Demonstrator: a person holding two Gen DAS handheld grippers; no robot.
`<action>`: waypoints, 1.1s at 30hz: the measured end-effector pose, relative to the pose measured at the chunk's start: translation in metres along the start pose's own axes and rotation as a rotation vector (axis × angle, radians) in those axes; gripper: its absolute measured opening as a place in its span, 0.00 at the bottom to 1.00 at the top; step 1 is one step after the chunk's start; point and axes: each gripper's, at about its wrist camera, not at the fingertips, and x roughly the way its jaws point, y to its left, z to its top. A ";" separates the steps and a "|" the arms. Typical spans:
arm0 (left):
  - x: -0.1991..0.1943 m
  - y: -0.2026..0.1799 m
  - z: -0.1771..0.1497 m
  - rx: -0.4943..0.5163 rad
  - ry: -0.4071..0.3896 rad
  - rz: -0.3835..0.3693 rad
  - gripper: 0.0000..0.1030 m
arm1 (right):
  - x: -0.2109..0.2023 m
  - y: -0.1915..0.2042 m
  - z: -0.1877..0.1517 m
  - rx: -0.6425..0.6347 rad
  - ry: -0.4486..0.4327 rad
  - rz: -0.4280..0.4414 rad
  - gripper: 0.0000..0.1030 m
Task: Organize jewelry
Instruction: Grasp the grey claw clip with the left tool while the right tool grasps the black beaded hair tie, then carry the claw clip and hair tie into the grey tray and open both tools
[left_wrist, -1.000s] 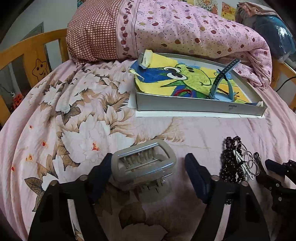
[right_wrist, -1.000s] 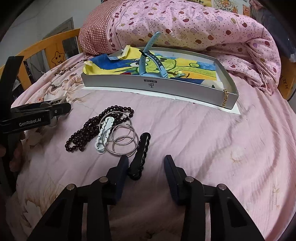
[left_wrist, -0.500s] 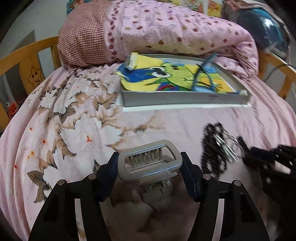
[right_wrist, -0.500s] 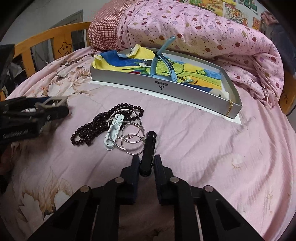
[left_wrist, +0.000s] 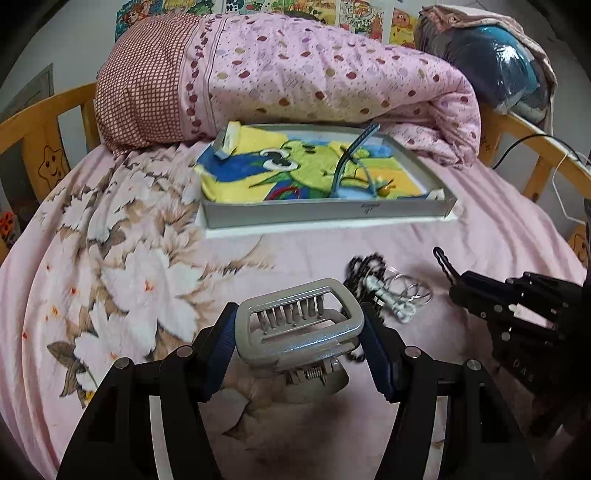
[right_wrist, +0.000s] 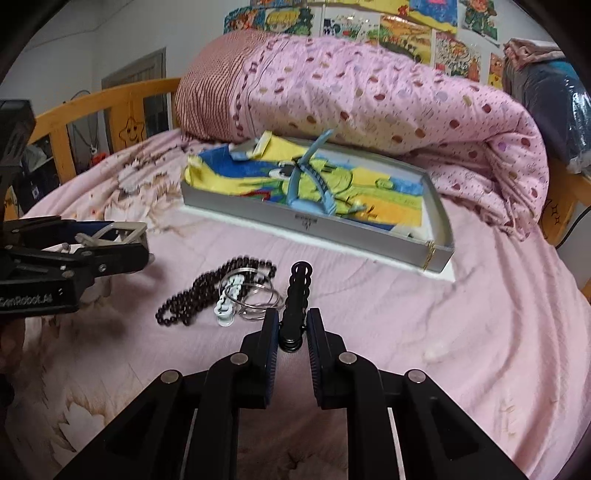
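Pink bedding (right_wrist: 424, 332) lies under both grippers. Left gripper (left_wrist: 301, 343) has just been closing and its pads now clamp a grey claw clip (left_wrist: 295, 328) between them. Right gripper (right_wrist: 291, 332) has just been closing too, and pinches a black clip (right_wrist: 297, 295) that sticks out past its fingertips. Beads (right_wrist: 199, 291), rings (right_wrist: 258, 299) and a white clip (right_wrist: 227, 302) lie just left of the right fingers; a tray (right_wrist: 369, 236) sits beyond.

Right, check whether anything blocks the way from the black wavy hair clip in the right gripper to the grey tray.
Nothing visible does: only bare pink bedsheet lies between the black wavy hair clip and the grey tray.
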 end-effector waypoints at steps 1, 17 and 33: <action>0.000 -0.001 0.005 0.000 -0.008 -0.002 0.56 | -0.001 -0.001 0.001 0.001 -0.009 0.000 0.14; 0.020 -0.002 0.047 -0.033 -0.039 -0.024 0.56 | 0.003 -0.032 0.009 0.136 -0.031 0.022 0.14; 0.066 0.011 0.107 -0.084 -0.035 0.044 0.56 | 0.030 -0.095 0.057 0.187 -0.153 -0.036 0.14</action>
